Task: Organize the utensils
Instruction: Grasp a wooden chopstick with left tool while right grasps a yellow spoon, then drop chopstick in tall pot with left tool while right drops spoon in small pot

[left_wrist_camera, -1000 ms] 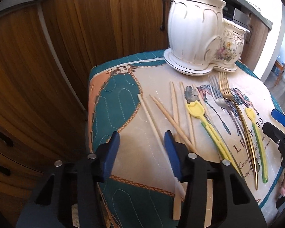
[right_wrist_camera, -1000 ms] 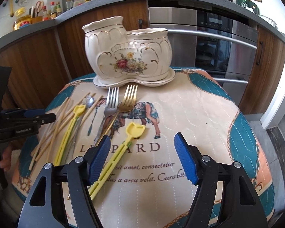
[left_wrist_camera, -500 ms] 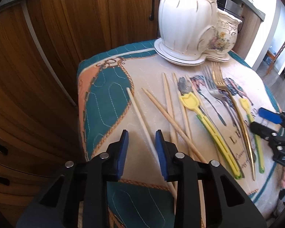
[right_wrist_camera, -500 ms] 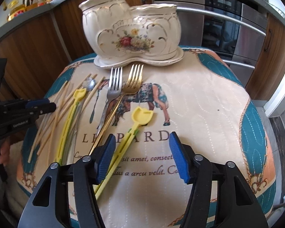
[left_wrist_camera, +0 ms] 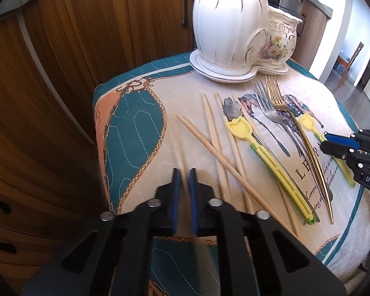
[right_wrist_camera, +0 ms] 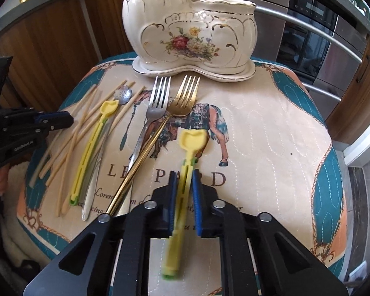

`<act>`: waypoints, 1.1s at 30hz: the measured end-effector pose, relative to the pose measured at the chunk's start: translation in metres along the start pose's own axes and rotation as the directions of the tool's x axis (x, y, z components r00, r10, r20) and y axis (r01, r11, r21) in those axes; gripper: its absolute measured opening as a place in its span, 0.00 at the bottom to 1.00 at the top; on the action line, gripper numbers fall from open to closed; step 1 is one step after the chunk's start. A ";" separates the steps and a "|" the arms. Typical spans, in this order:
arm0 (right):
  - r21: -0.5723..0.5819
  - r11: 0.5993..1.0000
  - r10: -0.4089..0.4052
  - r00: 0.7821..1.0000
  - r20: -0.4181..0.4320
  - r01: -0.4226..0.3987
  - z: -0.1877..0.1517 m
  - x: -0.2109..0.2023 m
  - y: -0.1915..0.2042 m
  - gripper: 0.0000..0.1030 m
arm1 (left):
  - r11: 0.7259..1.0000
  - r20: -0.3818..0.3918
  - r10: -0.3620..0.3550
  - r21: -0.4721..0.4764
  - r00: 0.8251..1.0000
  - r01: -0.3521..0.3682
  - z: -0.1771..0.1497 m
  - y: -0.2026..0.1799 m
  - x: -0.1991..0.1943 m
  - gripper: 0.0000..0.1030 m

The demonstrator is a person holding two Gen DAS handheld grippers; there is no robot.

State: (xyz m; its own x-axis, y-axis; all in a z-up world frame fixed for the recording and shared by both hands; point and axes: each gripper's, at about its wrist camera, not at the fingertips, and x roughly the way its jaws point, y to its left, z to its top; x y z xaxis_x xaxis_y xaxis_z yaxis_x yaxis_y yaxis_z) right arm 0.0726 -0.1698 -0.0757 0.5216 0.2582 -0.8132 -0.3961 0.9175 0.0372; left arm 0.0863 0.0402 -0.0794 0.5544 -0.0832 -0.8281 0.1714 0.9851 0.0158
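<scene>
My left gripper [left_wrist_camera: 183, 172] is shut on a pale wooden chopstick [left_wrist_camera: 178, 148] at the left of the quilted mat [left_wrist_camera: 135, 128]. Several more chopsticks [left_wrist_camera: 214, 133] lie crossed just to its right. The jaws of my right gripper [right_wrist_camera: 183, 180] are closing, and their blue pads press on the handle of a yellow scoop [right_wrist_camera: 193, 139] whose head points at the white floral ceramic holder [right_wrist_camera: 190, 32]. A second yellow scoop [right_wrist_camera: 108, 107], a flower spoon [right_wrist_camera: 123, 93], a silver fork [right_wrist_camera: 157, 103] and a gold fork [right_wrist_camera: 185, 96] lie between the two grippers.
The holder [left_wrist_camera: 234, 32] stands on its saucer at the mat's far edge. Wooden cabinet doors [left_wrist_camera: 61, 61] rise behind and to the left, and an oven [right_wrist_camera: 320, 37] at the back right. The mat's right half [right_wrist_camera: 271, 123] carries no utensils.
Both grippers' jaws have come together, the left around the leftmost chopstick, the right around the yellow scoop's handle. That scoop has turned from slanted to in line with the right gripper.
</scene>
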 end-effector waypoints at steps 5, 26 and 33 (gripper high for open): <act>0.025 1.000 0.016 0.998 0.055 -0.017 -0.007 -0.006 -0.002 0.10 | 1.000 0.034 -0.015 -0.027 0.999 0.016 -0.005 0.003 -0.001 0.04; 0.173 0.969 0.055 0.838 0.542 -0.176 0.090 -0.072 -0.051 0.10 | 0.988 0.471 -0.120 -0.032 0.874 0.152 0.094 -0.003 -0.101 0.04; 0.213 0.928 0.111 0.772 0.626 -0.307 0.149 -0.052 -0.070 0.10 | 0.981 0.569 -0.146 -0.025 0.809 0.195 0.162 -0.014 -0.108 0.04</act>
State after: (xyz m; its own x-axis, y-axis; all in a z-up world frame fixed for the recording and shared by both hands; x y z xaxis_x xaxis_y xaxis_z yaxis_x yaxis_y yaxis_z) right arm 0.1859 -0.2027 0.0501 0.8317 0.4907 -0.2599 -0.3662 0.8365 0.4076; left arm 0.1557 0.0111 0.1005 0.8869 -0.2971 -0.3538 0.2557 0.9535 -0.1597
